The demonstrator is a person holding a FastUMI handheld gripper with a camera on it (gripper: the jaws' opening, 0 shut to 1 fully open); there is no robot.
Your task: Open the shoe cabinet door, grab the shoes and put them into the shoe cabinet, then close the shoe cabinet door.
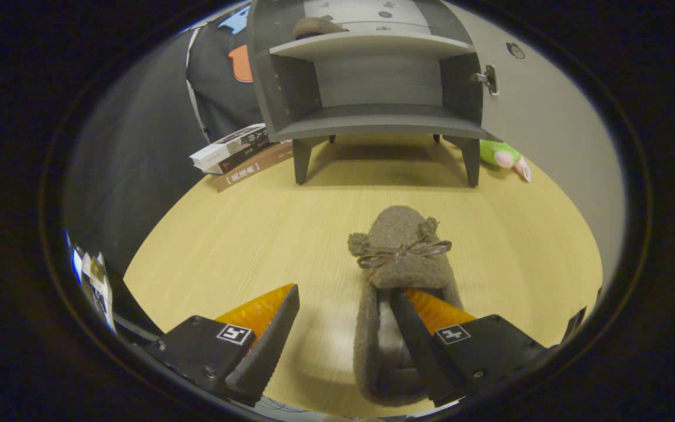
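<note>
- We take the shoe cabinet (372,76) as our landmark: it is grey, stands on short legs on the wooden table (244,234), and its front is open.
- Its door (542,117) is swung out to the cabinet's right, pale on the face we see, with a metal hinge (488,78) where it meets the cabinet side.
- On the cabinet's upper shelf (372,44) we see a brown fuzzy shoe (316,27) lying near the left end; the compartment below that shelf holds nothing we can make out.
- In front of the cabinet, well apart from it on the table, lies a second brown fuzzy slipper (399,258) with a ribbon bow and two pompoms, its toe pointing toward the cabinet.
- Our gripper (343,296) has its fingers spread apart: the right finger reaches into the slipper's opening, while the left finger sits out over bare table beside the slipper, not touching it.
- Left of the cabinet, a few books (238,155) lie stacked by its front leg.
- Right of the cabinet, beneath the door, we see a green and pink plush toy (504,155).
</note>
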